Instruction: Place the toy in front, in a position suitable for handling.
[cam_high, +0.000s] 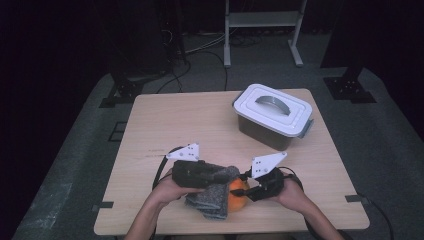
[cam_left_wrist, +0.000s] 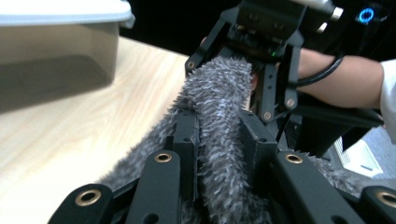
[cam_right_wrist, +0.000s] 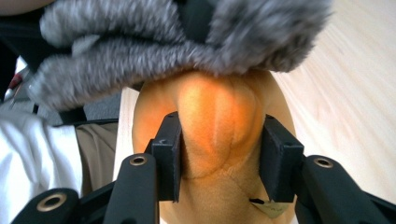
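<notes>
High view: the pale wooden tabletop (cam_high: 165, 125) carries everything, and well beyond both tools, toward its far right corner, stands a translucent grey plastic storage box with a white lid and grey handle (cam_high: 273, 115), lid on. Next in size is the fuzzy grey cloth (cam_high: 212, 192), lying bunched near the front edge directly under and between the two tools, part of it draped over the top of the soft orange plush pumpkin-shaped toy (cam_high: 238, 194), which sits just right of the cloth and right at the tip of the right tool. The left tool (cam_high: 200, 174), held in the person's left hand (cam_high: 167, 190), points toward the right tool across the cloth. In the left gripper view its black jaws are pressed nearly together on a raised fold of the fuzzy grey cloth (cam_left_wrist: 219, 140), which stands up between the pads and runs forward to the other tool facing it. The right tool (cam_high: 250, 189), in the person's right hand (cam_high: 295, 192), points left at the toy. In the right gripper view its jaws stand on either side of the orange plush toy (cam_right_wrist: 217, 121), the pads touching its ribbed sides and pinching it, with the grey cloth (cam_right_wrist: 177, 42) lying across the toy's far top just ahead of the jaws.
</notes>
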